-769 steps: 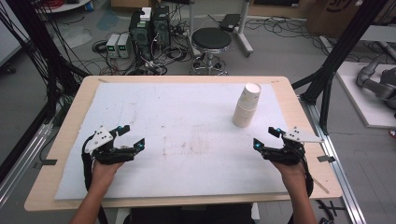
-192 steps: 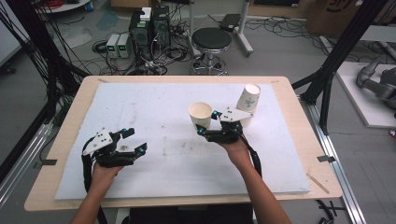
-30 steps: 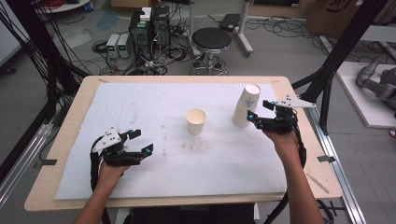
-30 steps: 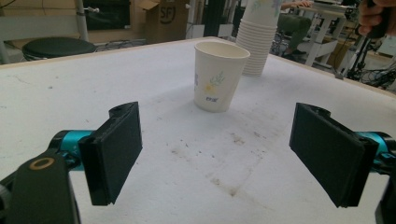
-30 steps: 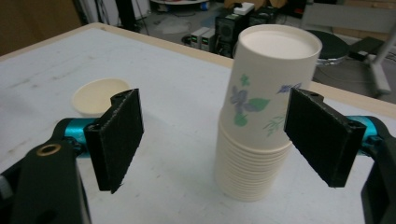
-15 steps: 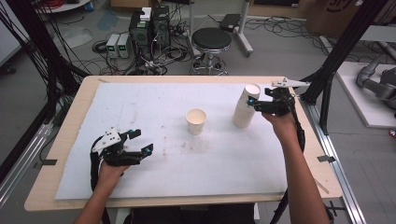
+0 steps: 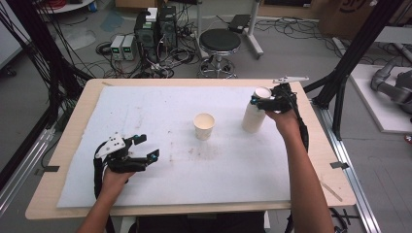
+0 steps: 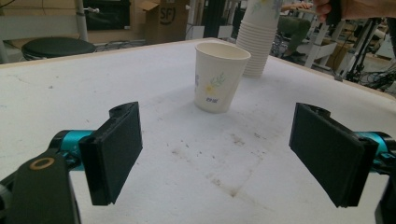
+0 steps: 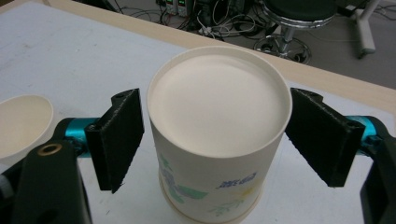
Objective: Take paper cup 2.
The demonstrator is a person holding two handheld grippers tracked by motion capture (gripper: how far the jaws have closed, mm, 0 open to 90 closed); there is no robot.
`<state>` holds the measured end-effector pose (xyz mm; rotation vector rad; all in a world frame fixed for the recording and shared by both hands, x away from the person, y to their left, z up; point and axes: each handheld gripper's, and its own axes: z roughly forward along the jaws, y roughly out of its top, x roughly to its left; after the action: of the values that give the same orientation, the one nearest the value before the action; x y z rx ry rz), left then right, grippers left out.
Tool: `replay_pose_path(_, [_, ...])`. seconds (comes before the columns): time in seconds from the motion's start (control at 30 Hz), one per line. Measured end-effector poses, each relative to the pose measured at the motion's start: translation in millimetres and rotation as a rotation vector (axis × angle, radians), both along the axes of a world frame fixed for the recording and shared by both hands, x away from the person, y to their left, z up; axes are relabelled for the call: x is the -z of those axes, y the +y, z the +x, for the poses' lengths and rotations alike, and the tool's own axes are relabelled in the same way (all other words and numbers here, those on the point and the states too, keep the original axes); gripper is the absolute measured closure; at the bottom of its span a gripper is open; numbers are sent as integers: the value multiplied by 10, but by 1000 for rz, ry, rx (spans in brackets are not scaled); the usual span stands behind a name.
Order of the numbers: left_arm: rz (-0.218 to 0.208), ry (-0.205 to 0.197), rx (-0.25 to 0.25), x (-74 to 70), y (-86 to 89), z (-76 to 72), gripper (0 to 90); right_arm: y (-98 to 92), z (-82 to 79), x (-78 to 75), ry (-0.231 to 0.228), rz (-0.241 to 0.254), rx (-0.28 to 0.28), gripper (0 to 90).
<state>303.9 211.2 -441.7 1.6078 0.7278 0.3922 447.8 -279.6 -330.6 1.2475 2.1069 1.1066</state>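
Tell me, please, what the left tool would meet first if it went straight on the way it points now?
Most likely the single paper cup standing upright on the white table cover: it lies ahead between the left tool's open jaws, with the cup stack behind it. Depth is hard to judge.

inverted cup stack [image 7: 254, 114], upright single cup [image 7: 204, 126]

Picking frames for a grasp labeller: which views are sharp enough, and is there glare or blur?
High view: even light, soft, stack of cups small. Left gripper view: single cup crisp, soft shadows. Right gripper view: stack's top sharp between the jaws, no glare.
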Motion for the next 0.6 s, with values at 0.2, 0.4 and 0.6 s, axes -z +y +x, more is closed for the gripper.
replay_pose_path(0.2, [-2,1,-4,2,12,3,171,19,28,23,10,-3,-9,298])
replay_pose_path(0.4, [-5,0,-2,3,9,6,171,8,33,21,6,-6,-10,321])
replay_pose_path(0.6, [-4,1,-2,4,7,6,171,-1,17,-16,-3,3,-13,326])
